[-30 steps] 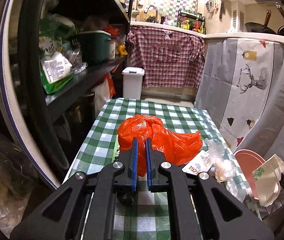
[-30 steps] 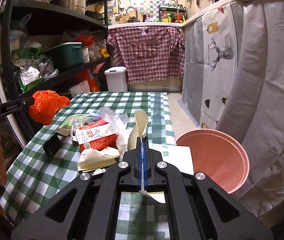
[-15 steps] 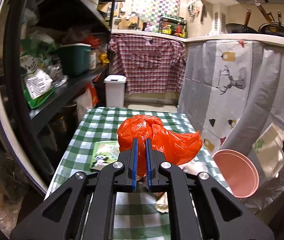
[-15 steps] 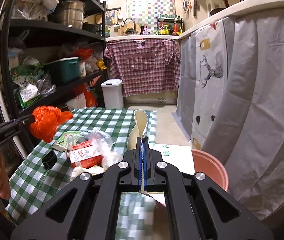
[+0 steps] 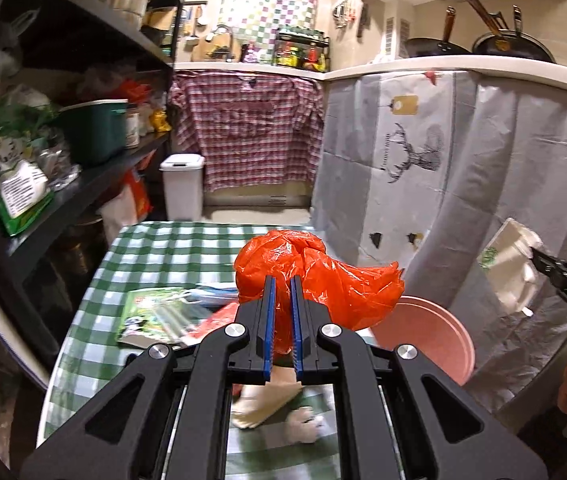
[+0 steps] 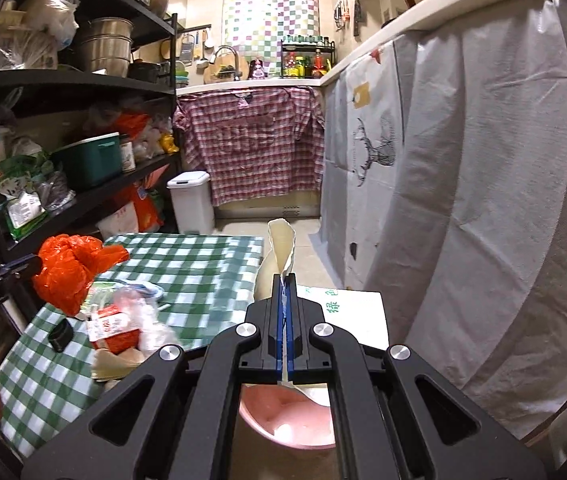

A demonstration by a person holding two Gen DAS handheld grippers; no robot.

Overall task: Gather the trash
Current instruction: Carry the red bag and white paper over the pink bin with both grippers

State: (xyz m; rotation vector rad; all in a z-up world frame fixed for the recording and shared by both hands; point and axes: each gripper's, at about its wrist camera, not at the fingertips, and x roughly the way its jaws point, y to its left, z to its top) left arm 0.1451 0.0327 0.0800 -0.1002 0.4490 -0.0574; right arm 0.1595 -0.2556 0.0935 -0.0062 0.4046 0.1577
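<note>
A black storage rack (image 6: 83, 80) crowded with steel pots, packets and a green cooler box (image 6: 87, 158) lines the left of the narrow kitchen, and a grey curtain printed with a deer (image 6: 463, 168) hangs along the counter on the right; a white lidded bin (image 5: 182, 184) stands on the floor beyond the far end of the green-checked table (image 6: 187, 256). The left gripper (image 5: 280, 284) is clamped on a crumpled orange plastic bag (image 5: 323, 280), held clear above the table, where a green panda-print packet (image 5: 151, 312), a red-and-white carton (image 6: 109, 326), a clear wrapper (image 6: 143, 312), a small black object (image 6: 60, 334) and beige paper scraps (image 6: 115, 364) lie. The right gripper (image 6: 284, 280) is pinched tight on a cream paper bag with green print (image 6: 279, 248), which hangs over a pink plastic basin (image 5: 423, 336) beside the table, directly below its fingers. Compared with a second ago, both grippers sit higher and further from the tabletop: the litter looks lower and smaller, the basin has passed from the right side of the right wrist view to beneath the gripper, and the paper bag has risen at the right edge of the left wrist view.
</note>
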